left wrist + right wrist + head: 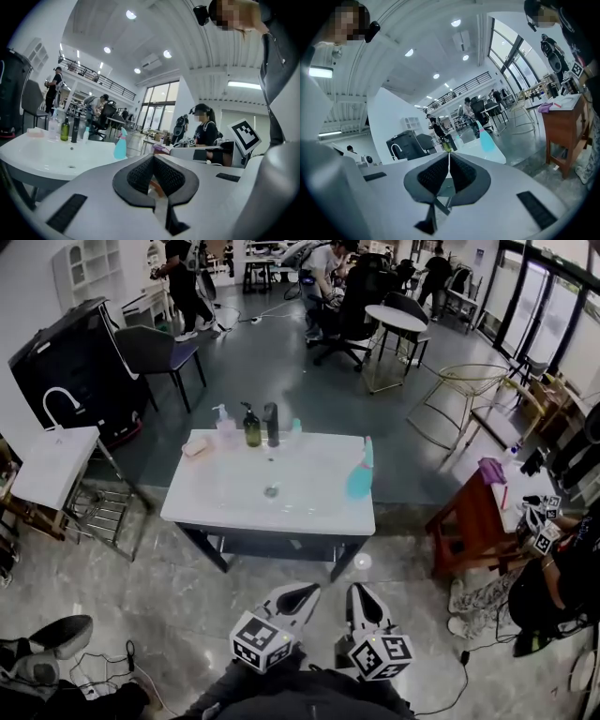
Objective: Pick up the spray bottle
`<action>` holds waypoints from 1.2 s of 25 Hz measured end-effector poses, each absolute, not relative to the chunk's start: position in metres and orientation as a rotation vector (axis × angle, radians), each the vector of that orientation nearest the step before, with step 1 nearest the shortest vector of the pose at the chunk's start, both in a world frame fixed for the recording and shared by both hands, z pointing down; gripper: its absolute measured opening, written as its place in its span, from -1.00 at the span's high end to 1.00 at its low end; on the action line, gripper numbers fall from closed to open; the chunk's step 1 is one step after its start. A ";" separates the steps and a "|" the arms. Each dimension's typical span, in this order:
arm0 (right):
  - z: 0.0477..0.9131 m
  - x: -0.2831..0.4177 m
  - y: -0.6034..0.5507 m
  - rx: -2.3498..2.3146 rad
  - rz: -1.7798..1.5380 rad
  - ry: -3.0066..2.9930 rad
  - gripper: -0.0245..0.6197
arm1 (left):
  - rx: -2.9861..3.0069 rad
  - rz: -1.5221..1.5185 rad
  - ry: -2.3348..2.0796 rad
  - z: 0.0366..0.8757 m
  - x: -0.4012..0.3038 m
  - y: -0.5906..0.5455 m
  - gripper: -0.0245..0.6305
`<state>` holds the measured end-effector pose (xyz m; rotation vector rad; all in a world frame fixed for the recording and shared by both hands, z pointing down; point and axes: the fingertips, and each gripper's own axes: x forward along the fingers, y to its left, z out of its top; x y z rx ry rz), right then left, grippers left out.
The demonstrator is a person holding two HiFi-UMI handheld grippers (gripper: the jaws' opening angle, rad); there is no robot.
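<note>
Held low against the person, left gripper (298, 595) and right gripper (362, 597) both have jaws pressed together on nothing, seemingly a carrying pose, since the teal spray bottle (361, 472) stands well ahead on the sink's (214, 514) right rim.

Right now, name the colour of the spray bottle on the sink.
Turquoise blue: the spray bottle shows best in the head view.

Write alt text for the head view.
A teal spray bottle stands at the right edge of a white sink counter, with bottles beside a black faucet at the back. Nearer the camera, the left tool and right tool, both shut, point toward the counter.
</note>
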<state>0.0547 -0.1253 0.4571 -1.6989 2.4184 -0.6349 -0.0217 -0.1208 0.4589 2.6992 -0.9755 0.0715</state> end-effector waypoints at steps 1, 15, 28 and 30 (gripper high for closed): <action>0.458 0.053 -0.131 -1.705 -0.632 2.410 0.89 | 2.702 0.074 -0.971 0.460 -0.025 -0.126 0.91; 0.461 0.038 -0.162 -1.746 -0.589 2.365 0.89 | 2.775 0.108 -0.822 0.470 -0.026 -0.162 0.91; 0.461 0.036 -0.192 -1.749 -0.579 2.387 0.89 | 2.737 0.139 -0.870 0.480 -0.040 -0.193 0.91; 0.463 0.037 -0.201 -1.752 -0.586 2.391 0.89 | 2.726 0.139 -0.877 0.482 -0.041 -0.204 0.91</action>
